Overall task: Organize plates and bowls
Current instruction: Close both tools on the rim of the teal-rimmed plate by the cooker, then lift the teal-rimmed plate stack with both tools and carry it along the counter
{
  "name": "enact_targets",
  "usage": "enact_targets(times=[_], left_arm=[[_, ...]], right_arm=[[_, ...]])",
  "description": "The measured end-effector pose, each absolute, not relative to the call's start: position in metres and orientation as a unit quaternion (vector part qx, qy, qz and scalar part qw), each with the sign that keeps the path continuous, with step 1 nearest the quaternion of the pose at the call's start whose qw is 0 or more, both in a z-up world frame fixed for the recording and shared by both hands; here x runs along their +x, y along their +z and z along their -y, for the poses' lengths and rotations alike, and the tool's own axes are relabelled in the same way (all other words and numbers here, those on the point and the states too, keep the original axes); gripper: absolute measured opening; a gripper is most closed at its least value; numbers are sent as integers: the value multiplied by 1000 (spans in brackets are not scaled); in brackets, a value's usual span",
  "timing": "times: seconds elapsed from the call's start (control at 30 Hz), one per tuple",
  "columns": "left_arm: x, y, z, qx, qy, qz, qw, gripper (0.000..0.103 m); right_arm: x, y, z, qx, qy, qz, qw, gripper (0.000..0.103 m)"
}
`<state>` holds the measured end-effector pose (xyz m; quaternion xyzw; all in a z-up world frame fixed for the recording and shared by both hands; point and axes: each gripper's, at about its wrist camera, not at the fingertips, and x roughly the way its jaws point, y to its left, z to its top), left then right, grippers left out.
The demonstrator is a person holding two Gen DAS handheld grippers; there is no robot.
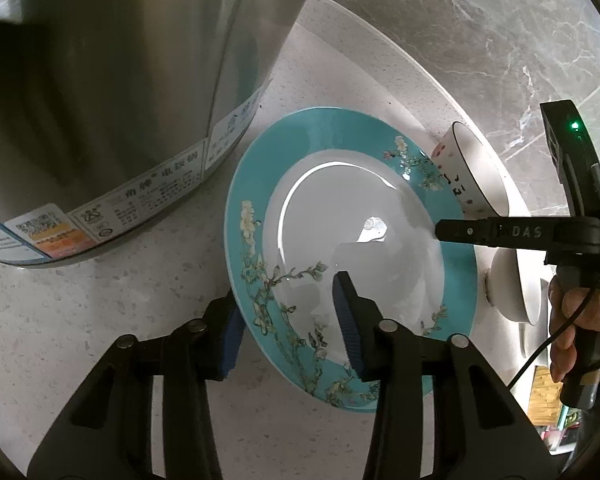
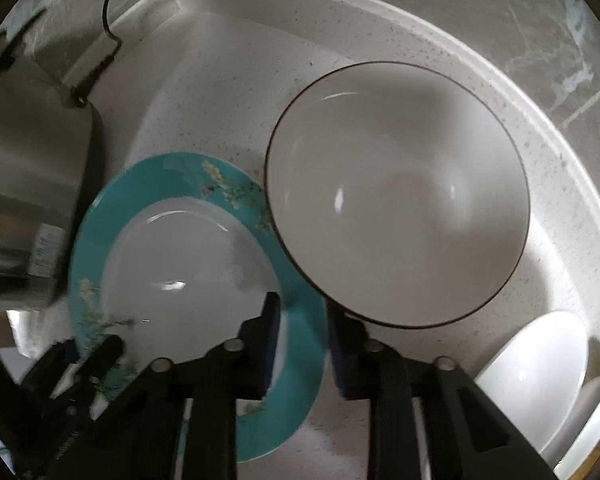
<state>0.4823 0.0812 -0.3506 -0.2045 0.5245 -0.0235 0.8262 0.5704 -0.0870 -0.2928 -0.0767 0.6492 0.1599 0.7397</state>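
Teal-rimmed plate (image 1: 352, 256) sits flat on the speckled tabletop (image 1: 100, 312), just beside a big stainless pot (image 1: 100, 100) and touching or nearly touching the dark-rimmed bowl (image 2: 396, 196) on its far-right side. Left tool (image 1: 288, 320) straddles the plate's near rim: left pad outside the edge, right pad over the white well, jaws spread, not clamped yet. Right tool (image 2: 304, 344) comes in from the opposite side; in the left wrist view one finger (image 1: 480, 232) reaches over the plate's right rim. In its own view the jaws are parted with the teal rim running between them, the inner pad over the well, the outer one just short of the bowl's near edge; can't tell whether either pad touches. So both tools are released and holding nothing. Key relation: the rim runs crosswise through both jaw gaps, and the plate lies straight ahead of the left tool, which looks better seated. My read: a plate pickup is being set up, with the left closing first. Risk: a glazed rim lying flat gives little bite, and the bowl crowds the right tool's outer finger. Plain white bowls (image 2: 536, 376) sit stacked at the right, well apart from the plate.
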Motion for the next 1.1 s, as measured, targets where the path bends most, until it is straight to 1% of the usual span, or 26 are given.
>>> enact_targets(times=[0.2, 0.4, 0.73, 1.1], left_arm=[[479, -352, -86, -203, -18, -526, 826, 21], [477, -353, -91, -203, -19, -530, 823, 12], [468, -351, -104, -215, -26, -528, 821, 11], [447, -346, -101, -203, -36, -529, 824, 12]], right_arm=[[570, -294, 82, -94, 161, -640, 745, 22], [558, -290, 81, -104, 156, -630, 754, 22], [526, -283, 91, -103, 167, -622, 758, 20], [486, -277, 103, -104, 173, -606, 769, 19]])
